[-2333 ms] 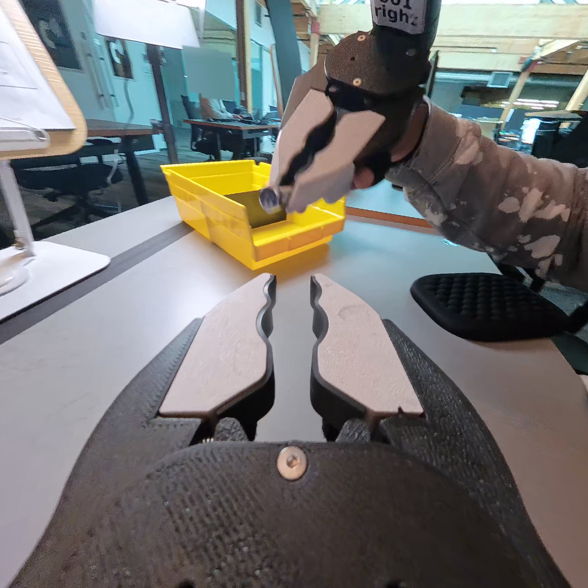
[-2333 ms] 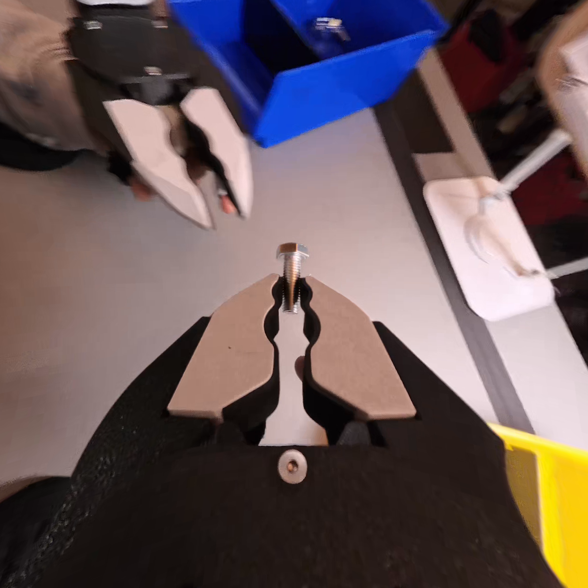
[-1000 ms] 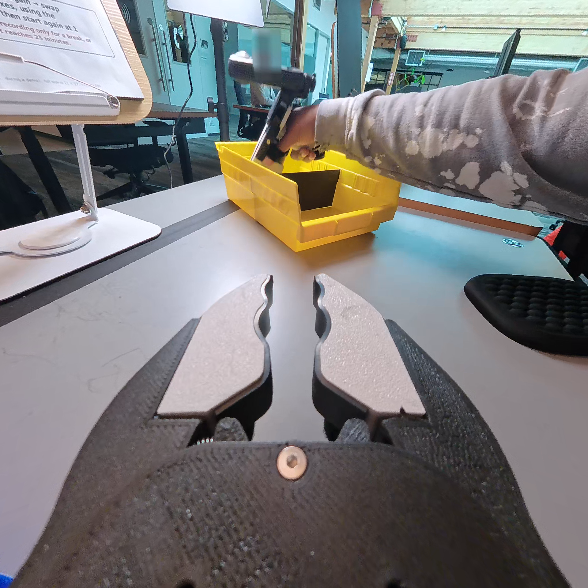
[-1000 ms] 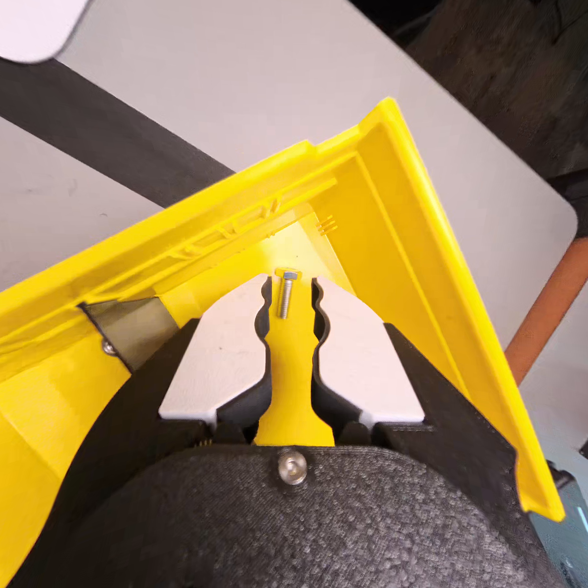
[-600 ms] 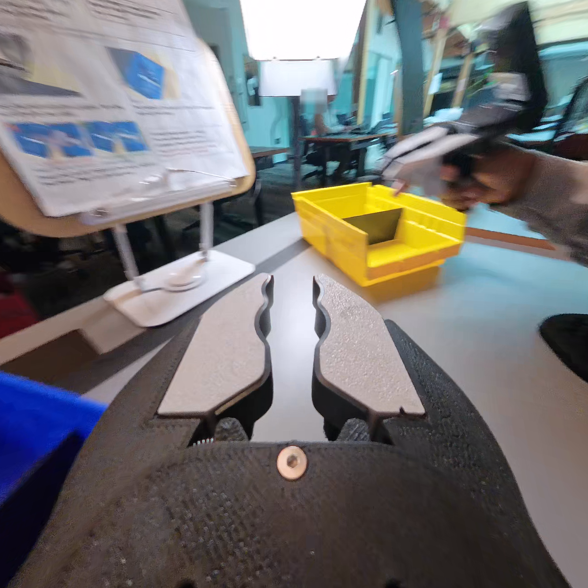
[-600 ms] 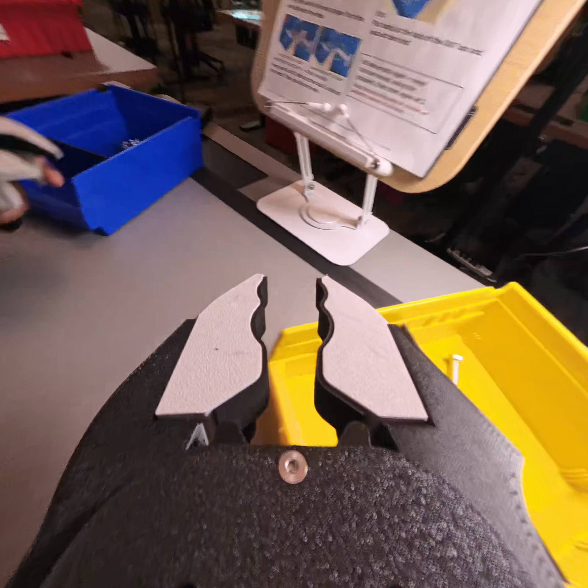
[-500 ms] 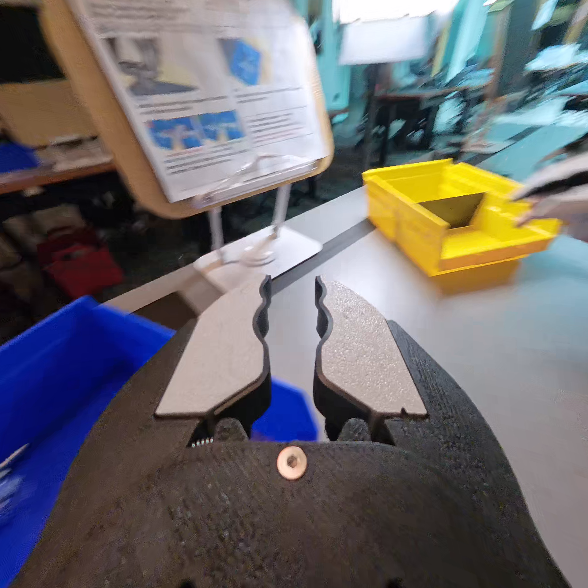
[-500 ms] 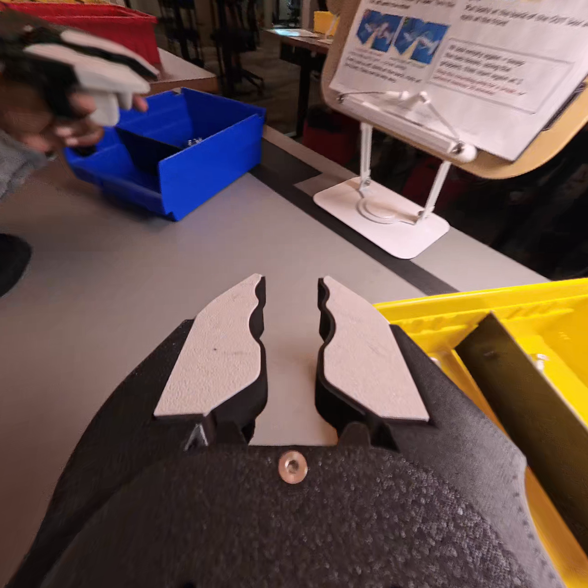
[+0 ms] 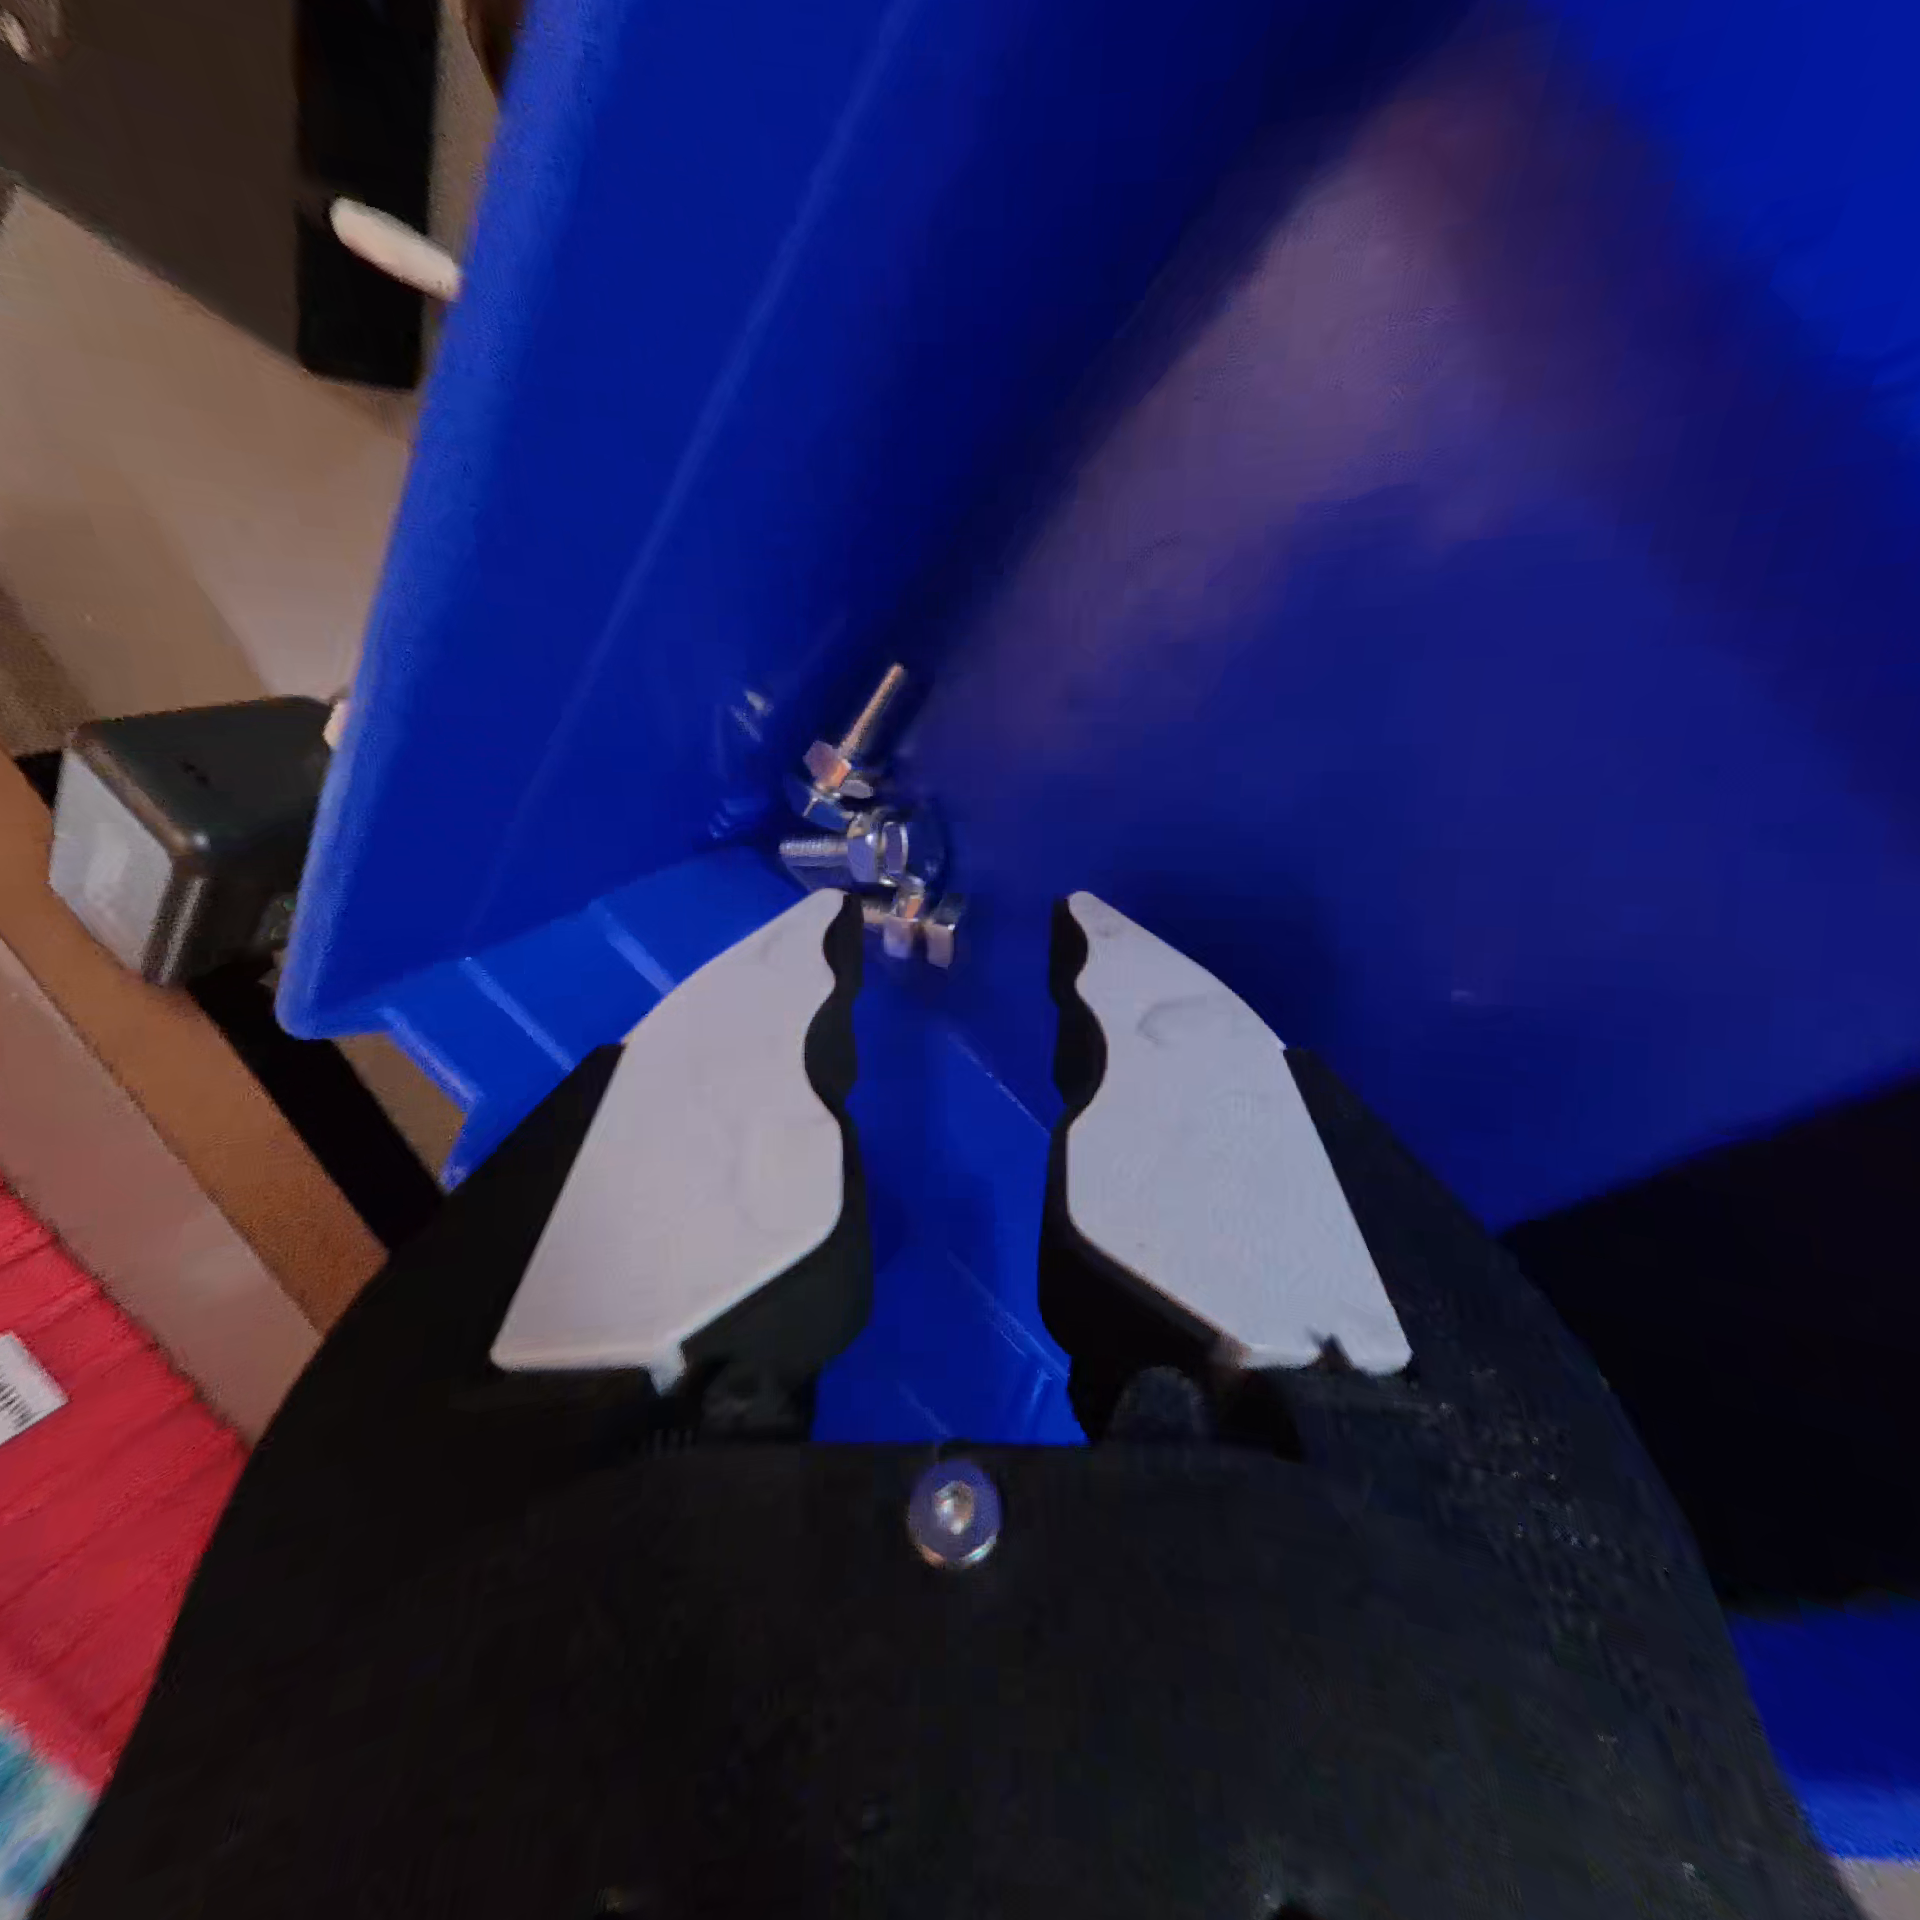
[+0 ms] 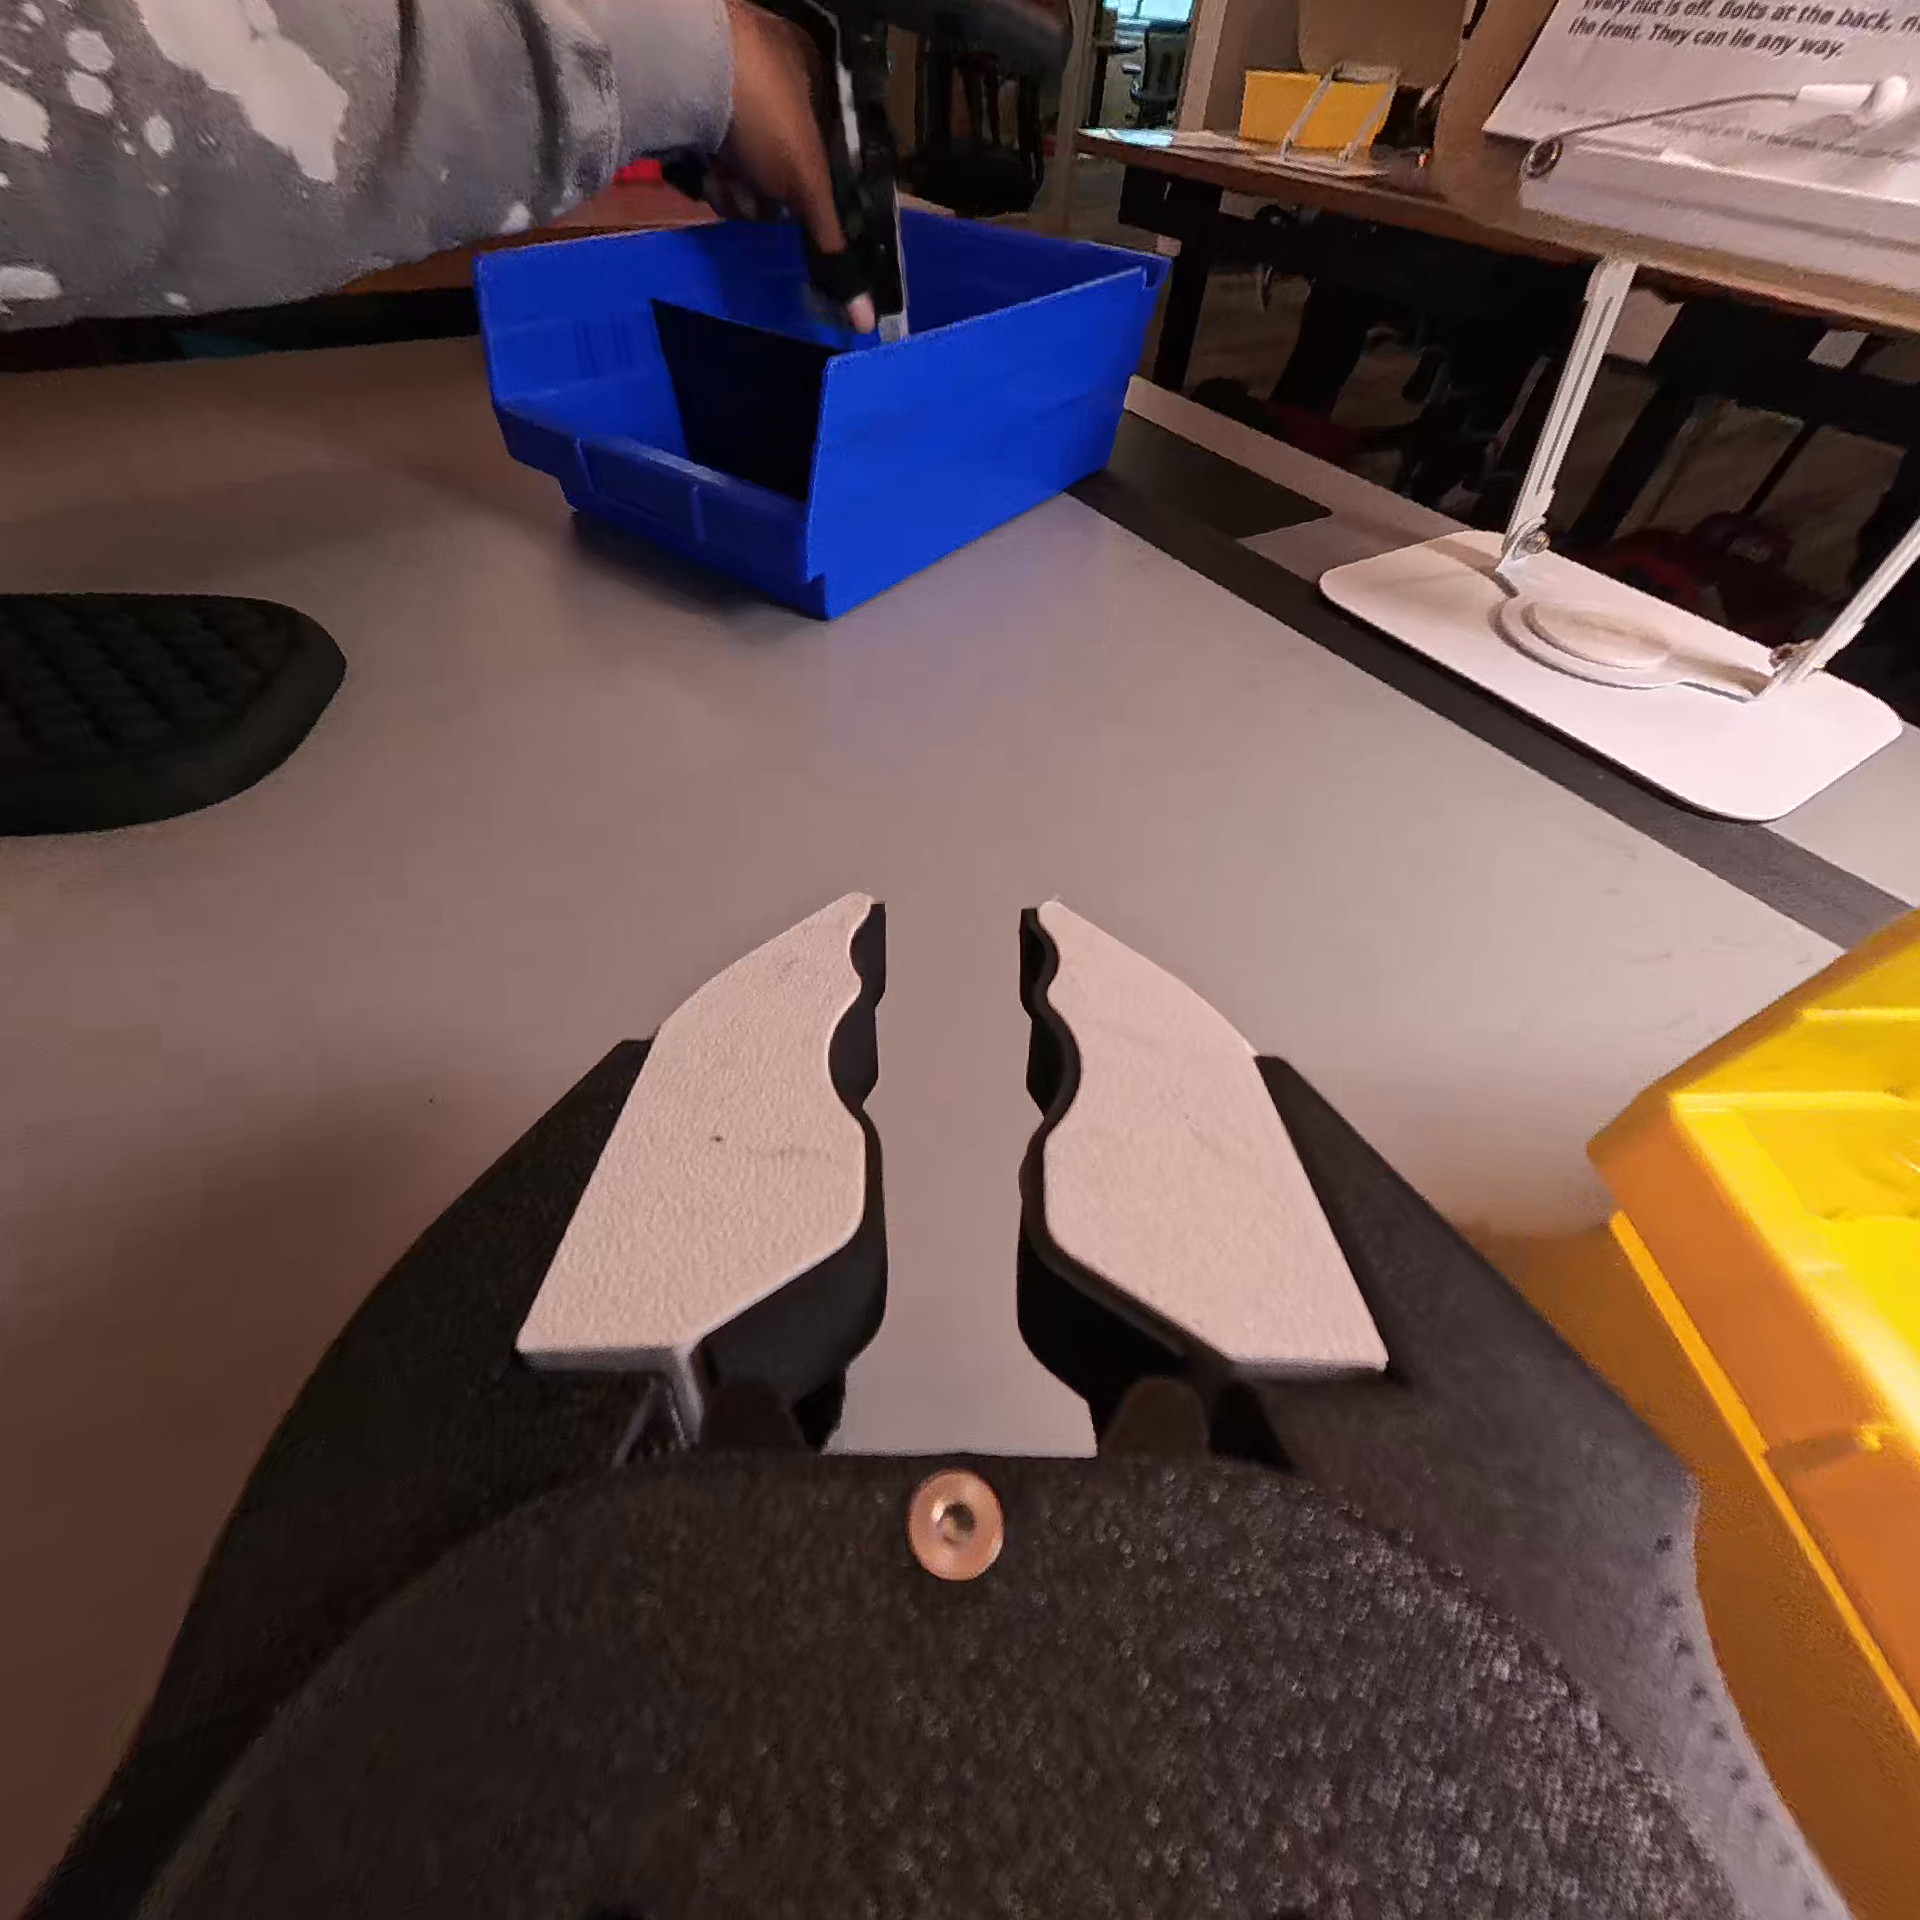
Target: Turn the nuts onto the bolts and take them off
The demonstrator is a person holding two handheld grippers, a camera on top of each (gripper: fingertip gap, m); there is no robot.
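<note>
My left gripper [image 9: 951, 914] is open and reaches down into a corner of the blue bin [image 9: 1299, 520]. A small heap of silver bolts with nuts on them [image 9: 868, 831] lies in that corner, right at the fingertips; the nearest one [image 9: 914, 930] lies between them, not gripped. My right gripper [image 10: 951, 909] is open and empty, low over the grey table [image 10: 727, 790]. In the right wrist view the blue bin [image 10: 935, 436] stands at the far side, with the left gripper [image 10: 868, 249] and a hand dipping into it. The yellow bin [image 10: 1787, 1195] is close at the right.
A black divider [image 10: 743, 410] stands in the blue bin. A black textured pad [image 10: 135, 696] lies at the left. A white document stand [image 10: 1621, 665] stands at the back right beyond a dark strip in the table. A red box [image 9: 83, 1475] lies outside the blue bin.
My right gripper dropped the bolt into the yellow bin, opened and drew back over the table. My left gripper swung left from the table and dipped into the blue bin's corner.
</note>
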